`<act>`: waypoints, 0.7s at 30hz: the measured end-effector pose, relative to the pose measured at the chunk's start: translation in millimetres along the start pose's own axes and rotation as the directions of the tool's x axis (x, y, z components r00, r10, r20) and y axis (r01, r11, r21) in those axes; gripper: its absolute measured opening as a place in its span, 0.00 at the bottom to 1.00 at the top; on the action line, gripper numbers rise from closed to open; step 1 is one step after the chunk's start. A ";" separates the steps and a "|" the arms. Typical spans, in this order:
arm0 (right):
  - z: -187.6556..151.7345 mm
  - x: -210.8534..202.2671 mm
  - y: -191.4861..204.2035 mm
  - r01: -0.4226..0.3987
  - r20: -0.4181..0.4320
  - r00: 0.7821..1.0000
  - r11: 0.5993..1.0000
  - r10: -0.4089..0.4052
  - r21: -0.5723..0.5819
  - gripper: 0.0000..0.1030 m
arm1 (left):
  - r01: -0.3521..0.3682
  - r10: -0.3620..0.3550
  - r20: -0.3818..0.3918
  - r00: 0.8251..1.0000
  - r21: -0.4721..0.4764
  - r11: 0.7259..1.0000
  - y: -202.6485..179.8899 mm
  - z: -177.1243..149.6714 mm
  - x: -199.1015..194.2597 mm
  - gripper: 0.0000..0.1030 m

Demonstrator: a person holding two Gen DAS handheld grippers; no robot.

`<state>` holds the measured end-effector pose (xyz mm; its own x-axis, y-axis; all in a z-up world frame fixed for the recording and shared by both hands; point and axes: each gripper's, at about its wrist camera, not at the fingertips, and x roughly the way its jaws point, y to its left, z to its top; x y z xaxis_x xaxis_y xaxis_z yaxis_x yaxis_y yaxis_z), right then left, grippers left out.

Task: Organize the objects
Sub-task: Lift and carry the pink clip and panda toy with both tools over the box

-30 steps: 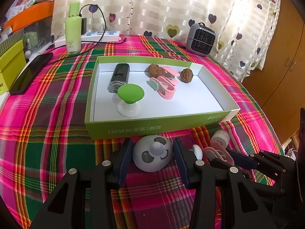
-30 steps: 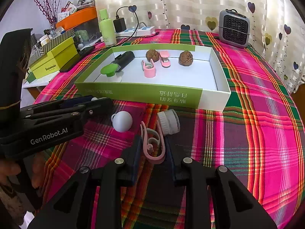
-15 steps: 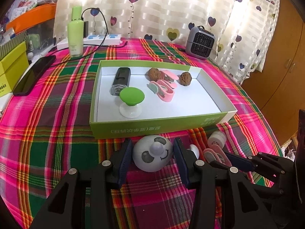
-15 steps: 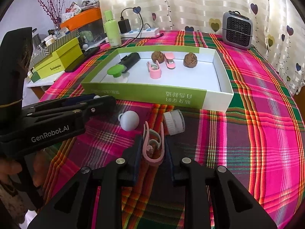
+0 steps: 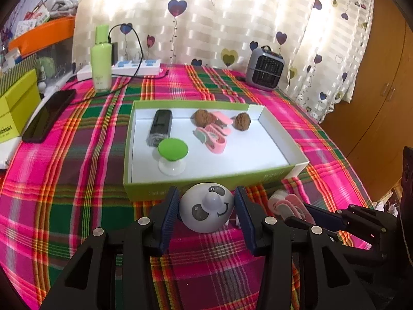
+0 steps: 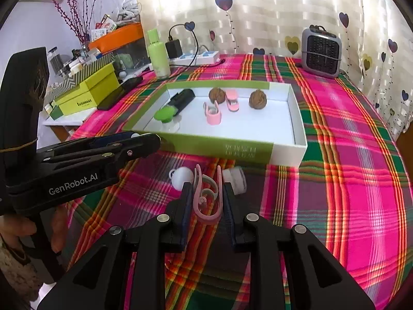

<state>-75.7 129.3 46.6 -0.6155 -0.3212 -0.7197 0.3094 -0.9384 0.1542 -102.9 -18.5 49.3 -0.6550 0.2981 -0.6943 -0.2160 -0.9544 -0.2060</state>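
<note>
Over the last second both hand-held tools have lifted slightly off the plaid worktop (image 6: 348, 155), the left gripper (image 5: 206, 206) grasping the panda-faced ball (image 5: 206, 208) and the right gripper's (image 6: 207, 199) jaws clenched on the pink clip (image 6: 207, 197), apparently ready to go into the green-edged box (image 5: 206, 180) just ahead.

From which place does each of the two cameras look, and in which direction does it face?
Left wrist: on the left gripper, facing forward and down at the panda toy between its fingers; right gripper shows.
Right wrist: on the right gripper, facing forward and down at the pink clip it holds; left gripper and a hand show.
Shared: the green box and heater.
</note>
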 end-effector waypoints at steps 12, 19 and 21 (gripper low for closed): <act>28.1 1.7 -20.7 0.033 0.034 0.999 0.999 -0.033 0.003 0.23 | -0.014 0.014 0.025 1.000 0.014 1.000 -4.0 22.5 6.4 0.41; 43.1 14.7 -34.9 0.037 0.032 0.999 0.999 -0.037 0.013 0.23 | -0.014 0.014 0.023 1.000 0.018 1.000 -5.0 34.6 21.4 0.41; 48.2 20.0 -40.4 0.037 0.026 0.999 0.999 -0.037 0.013 0.23 | -0.014 0.013 0.020 1.000 0.015 1.000 -4.6 38.3 27.0 0.41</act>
<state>-135.4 154.6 58.6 -0.6453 -0.2894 -0.7070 0.2772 -0.9511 0.1363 -147.3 -5.5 58.0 -0.6719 0.2857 -0.6833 -0.2180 -0.9580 -0.1862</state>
